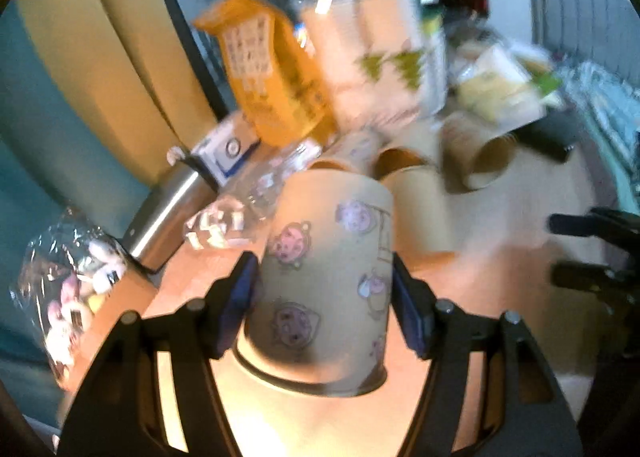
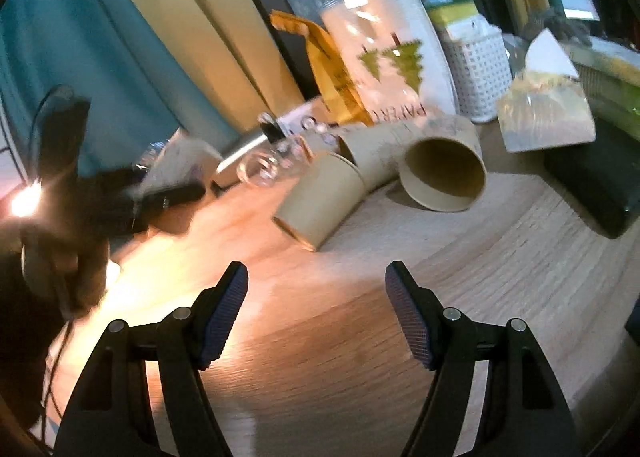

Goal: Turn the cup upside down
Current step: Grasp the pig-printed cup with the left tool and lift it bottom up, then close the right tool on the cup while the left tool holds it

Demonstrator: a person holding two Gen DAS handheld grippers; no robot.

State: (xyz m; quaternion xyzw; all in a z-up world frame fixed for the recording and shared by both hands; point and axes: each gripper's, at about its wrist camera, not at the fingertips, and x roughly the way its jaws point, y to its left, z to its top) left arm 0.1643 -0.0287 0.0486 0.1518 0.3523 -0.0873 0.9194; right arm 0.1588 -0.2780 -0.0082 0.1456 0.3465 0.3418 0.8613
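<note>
**Flip nearly done: cup inverted in left grip, set-down pending**

While the left gripper (image 1: 322, 289) pinches the patterned paper cup (image 1: 326, 277) across its wall, the cup reads as already turned over: the wide dark rim sits at the bottom near the camera, and the closed narrow end points up toward 12 o'clock. Both blue pads (image 1: 240, 297) touch the cup's sides, one at 9 o'clock and one at 3 o'clock of the body. The left wrist view is motion-blurred, so I cannot tell whether the rim is touching the wooden table (image 1: 500, 277) or hanging just above it.

Right gripper (image 2: 316, 311): jaws spread, nothing between them, hovering over bare tabletop. Its dark outline also shows at 3 o'clock in the left wrist view.

Surroundings: three plain paper cups (image 2: 320, 205) cluster beyond the held cup toward 12 to 1 o'clock, one inverted, two lying on their sides. A steel bottle (image 1: 168, 213) and a clear plastic bag (image 1: 68, 289) lie at 9 to 10 o'clock; an orange box (image 1: 272, 73) leans behind at 11 o'clock.

Judgement: the rotation step looks complete; the placing step is in hand. The next move calls for lowering the cup level until the whole rim seats on the table, well short of the plain cups, then spreading the jaws evenly so neither pad drags the light cup sideways. A tilted rim at release would likely tip it.
</note>
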